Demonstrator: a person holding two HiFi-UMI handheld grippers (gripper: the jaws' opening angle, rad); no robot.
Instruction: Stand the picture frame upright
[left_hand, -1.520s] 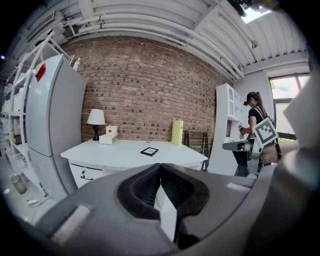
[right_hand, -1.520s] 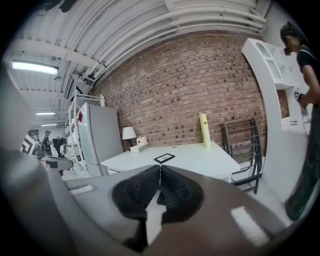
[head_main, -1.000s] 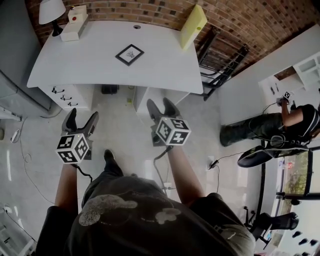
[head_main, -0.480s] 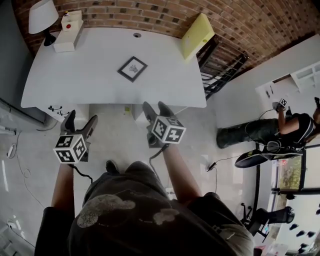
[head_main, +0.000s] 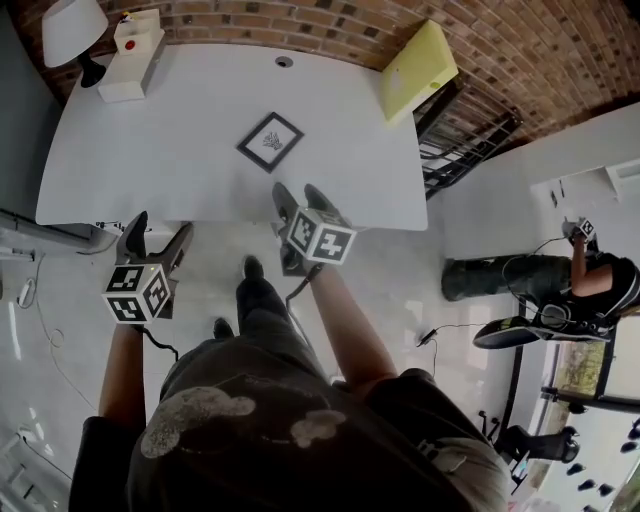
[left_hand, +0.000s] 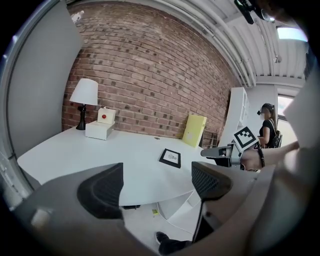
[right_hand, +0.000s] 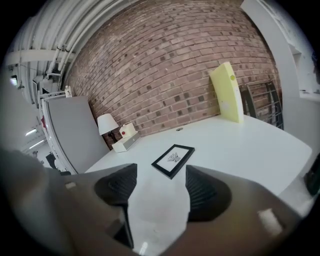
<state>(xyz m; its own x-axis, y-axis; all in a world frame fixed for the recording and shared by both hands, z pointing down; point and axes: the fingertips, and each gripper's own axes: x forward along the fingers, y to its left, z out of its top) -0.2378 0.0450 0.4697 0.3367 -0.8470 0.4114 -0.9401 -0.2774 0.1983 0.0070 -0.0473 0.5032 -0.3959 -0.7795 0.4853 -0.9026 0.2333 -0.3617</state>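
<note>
A black picture frame (head_main: 270, 141) with a white mat lies flat in the middle of the white desk (head_main: 180, 170); it also shows in the left gripper view (left_hand: 170, 157) and the right gripper view (right_hand: 173, 160). My right gripper (head_main: 297, 196) is open over the desk's front edge, just short of the frame, with nothing between its fingers (right_hand: 206, 192). My left gripper (head_main: 154, 238) hangs open over the floor in front of the desk, left of the frame, and holds nothing.
A white lamp (head_main: 72, 30) and a white box with a red button (head_main: 130, 55) stand at the desk's back left. A yellow board (head_main: 417, 70) leans at the back right against the brick wall. A person (head_main: 560, 285) stands at the far right.
Both grippers have come closer to the desk. The right one now reaches over its front edge towards the frame; the left one stays over the floor.
</note>
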